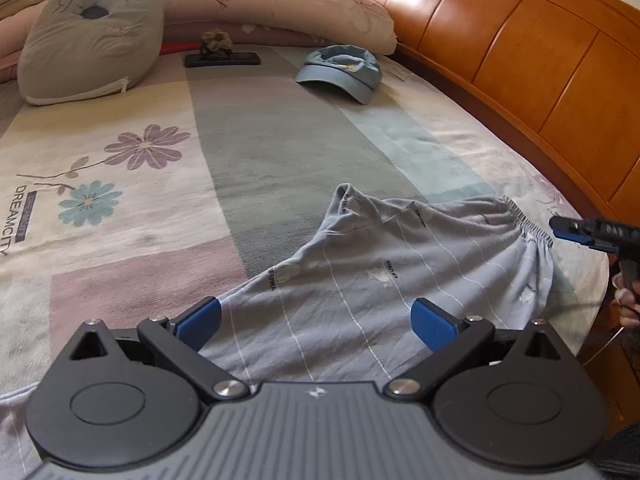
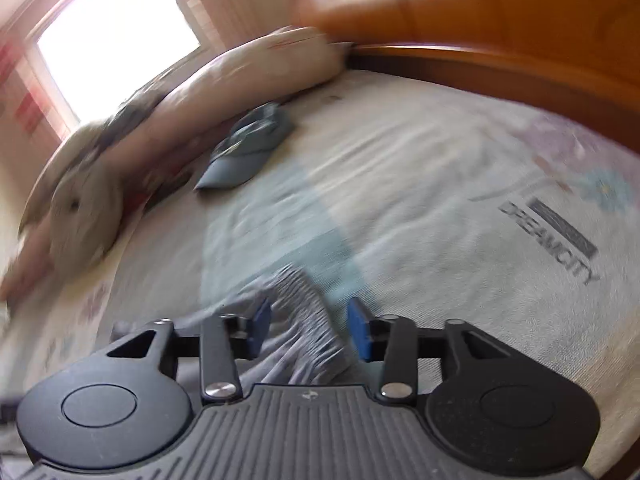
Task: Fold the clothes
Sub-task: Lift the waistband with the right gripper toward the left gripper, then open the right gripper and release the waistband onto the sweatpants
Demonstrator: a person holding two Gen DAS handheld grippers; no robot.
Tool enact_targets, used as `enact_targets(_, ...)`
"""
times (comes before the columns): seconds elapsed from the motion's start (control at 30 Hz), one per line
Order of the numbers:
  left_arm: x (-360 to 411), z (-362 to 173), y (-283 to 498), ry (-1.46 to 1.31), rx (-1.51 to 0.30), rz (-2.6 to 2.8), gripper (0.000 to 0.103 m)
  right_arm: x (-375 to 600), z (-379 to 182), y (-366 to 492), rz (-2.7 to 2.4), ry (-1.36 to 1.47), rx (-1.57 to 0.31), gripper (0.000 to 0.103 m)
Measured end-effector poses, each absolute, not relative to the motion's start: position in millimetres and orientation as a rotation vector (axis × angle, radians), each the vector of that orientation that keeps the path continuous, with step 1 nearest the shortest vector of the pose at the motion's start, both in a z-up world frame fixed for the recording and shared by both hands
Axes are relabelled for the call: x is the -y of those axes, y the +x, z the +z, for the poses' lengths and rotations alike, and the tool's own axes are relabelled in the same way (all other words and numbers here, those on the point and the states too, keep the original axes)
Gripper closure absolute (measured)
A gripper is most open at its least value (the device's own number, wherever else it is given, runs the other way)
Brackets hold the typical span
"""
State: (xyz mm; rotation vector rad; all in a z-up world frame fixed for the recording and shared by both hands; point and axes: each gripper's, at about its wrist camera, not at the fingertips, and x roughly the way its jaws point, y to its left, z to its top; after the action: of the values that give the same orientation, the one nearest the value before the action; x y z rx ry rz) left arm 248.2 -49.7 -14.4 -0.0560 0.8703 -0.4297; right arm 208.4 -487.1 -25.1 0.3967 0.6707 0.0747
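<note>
Sunlit bed with a patchwork flower sheet (image 1: 120, 208) carries the pale grey striped shorts (image 1: 380, 280), partly spread. Left gripper (image 1: 316, 320) is released above them; right gripper (image 2: 308, 328) is released around the waistband (blurred). Next move, I judge: grasp an edge and fold over.

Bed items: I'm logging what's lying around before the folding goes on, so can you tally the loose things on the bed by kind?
Garments being folded: 1, the grey shorts
Caps: 1, the blue cap
Cushions: 1, the grey cushion
Long bolsters: 1, the pink bolster
Phones: 1, the dark phone
Small ornaments: 1, the ornament by the phone
Total: 6
</note>
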Motion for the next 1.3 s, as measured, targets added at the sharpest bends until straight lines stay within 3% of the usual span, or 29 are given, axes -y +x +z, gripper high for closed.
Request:
enact_targets(0.17, 53.2, -17.0, 248.6, -0.056, -0.877, -0.452, 0.003, 444.5, -30.3, 186.3, 0.103, 0.285, -0.739, 0.054)
enact_targets(0.47, 54.0, -20.3, 248.8, -0.065, -0.898, -0.463, 0.003, 498.3, -86.6, 174.4, 0.065, 0.758, -0.712, 0.053)
enact_targets(0.53, 55.7, -19.2, 246.7, -0.053, -0.897, -0.467, 0.003, 501.9, -91.9, 180.7, 0.062, 0.808, -0.699, 0.07)
enact_targets(0.57, 55.5, -19.1, 246.1, -0.051, -0.898, -0.467, 0.003, 503.2, -94.2, 183.8, 0.046, 0.812, -0.715, 0.093)
enact_targets(0.7, 53.8, -21.3, 245.8, -0.053, -0.909, -0.465, 0.003, 506.2, -86.9, 175.2, 0.032, 0.774, -0.722, 0.098)
enact_targets(0.87, 55.1, -28.0, 247.7, -0.04, -0.935, -0.475, 0.003, 515.7, -79.0, 163.5, -0.037, 0.734, -0.726, 0.091)
enact_targets(1.03, 47.2, -27.0, 239.9, -0.015, -0.936, -0.484, 0.003, 476.4, -34.8, 165.3, -0.012, 0.444, -0.711, 0.087)
enact_targets(1.1, 42.9, -29.5, 237.2, 0.011, -0.947, -0.477, 0.003, 443.7, -29.7, 173.1, 0.086, 0.294, -0.729, 0.069)
enact_targets(1.13, 41.1, -30.9, 236.0, 0.026, -0.953, -0.471, 0.003, 427.3, -27.1, 177.1, 0.135, 0.219, -0.737, 0.066)
enact_targets(1.3, 31.3, -32.6, 220.6, 0.109, -0.947, -0.453, 0.003, 349.3, -42.9, 191.8, 0.315, -0.07, -0.788, 0.065)
